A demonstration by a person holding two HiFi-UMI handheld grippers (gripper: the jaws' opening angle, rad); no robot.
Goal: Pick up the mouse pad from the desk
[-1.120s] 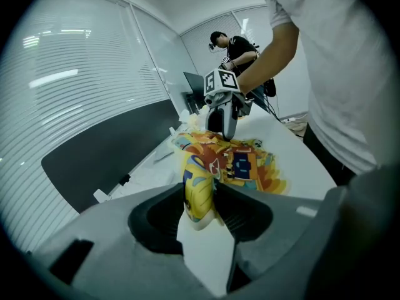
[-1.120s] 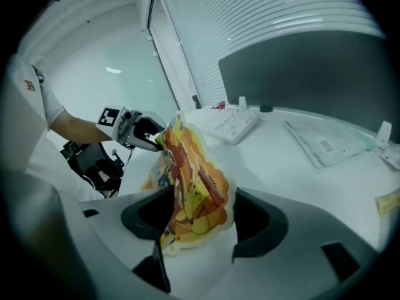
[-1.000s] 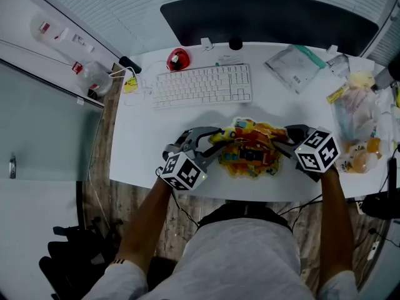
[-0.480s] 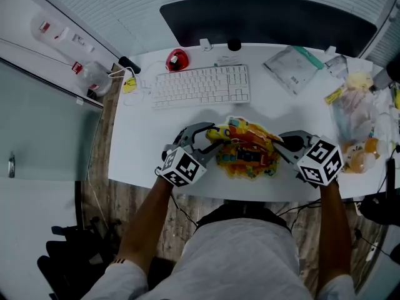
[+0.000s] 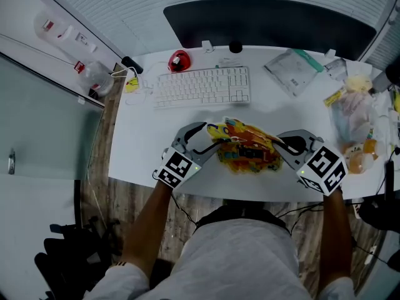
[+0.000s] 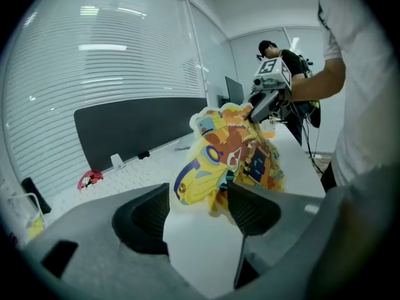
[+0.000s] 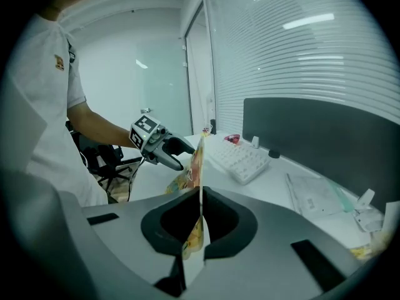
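The pad (image 5: 245, 149) is raised and crumpled over the desk (image 5: 144, 136), between the 2 grippers. The right gripper (image 5: 282, 144) is clamped tight on its right edge. The left gripper (image 5: 206, 136) has just been opening its jaws. The pad's left edge sits between them, unpressed. The right gripper view shows the pad only edge-on.

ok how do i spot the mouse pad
On the white desk, look on the near side of the white keyboard, between the left gripper and right gripper. The mouse pad is the floppy sheet printed in bright yellow and orange.
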